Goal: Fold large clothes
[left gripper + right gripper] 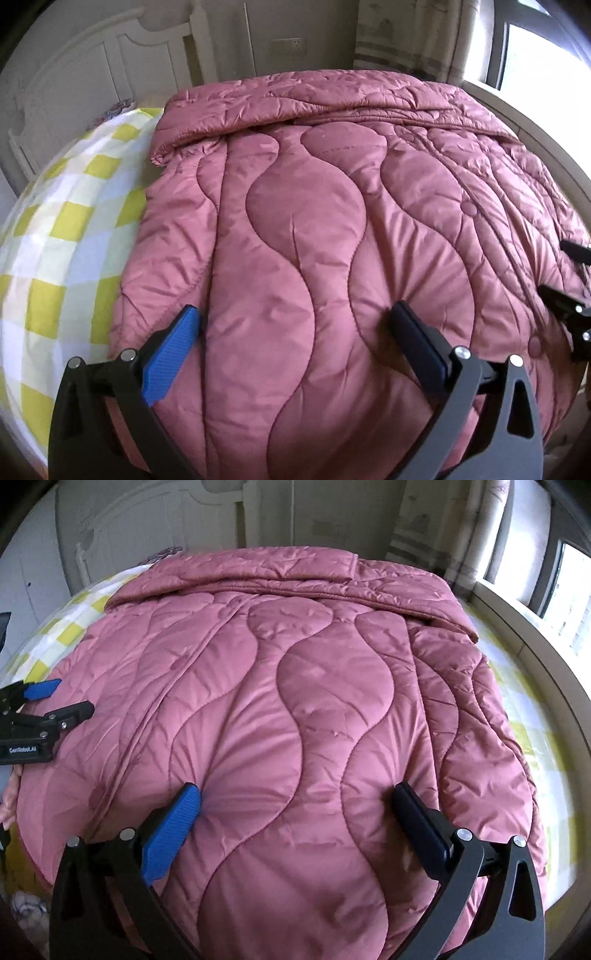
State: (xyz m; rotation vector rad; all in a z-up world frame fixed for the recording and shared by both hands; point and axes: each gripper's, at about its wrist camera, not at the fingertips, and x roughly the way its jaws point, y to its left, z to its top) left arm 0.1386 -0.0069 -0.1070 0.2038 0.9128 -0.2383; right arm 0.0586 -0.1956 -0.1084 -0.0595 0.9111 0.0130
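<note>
A large pink quilted coat [314, 206] lies spread over the bed, its far edge folded back toward me in a thick band [295, 99]. My left gripper [295, 318] stands open, and both fingertips dent the near part of the padding. My right gripper [295, 797] is open too and presses into the coat [303, 672], with creases radiating from the blue pad [173, 830]. Each gripper shows in the other's view: the right gripper [565, 271] at the right edge, the left gripper [62, 699] at the left edge. Neither has fabric pinched between its fingers.
A yellow and white checked sheet [62, 236] covers the bed beside the coat and also shows on the window side [532, 709]. A white headboard [74, 85] stands at the back left, and a bright window [535, 55] is on the right. Part of a hand [7, 797] shows at the left edge.
</note>
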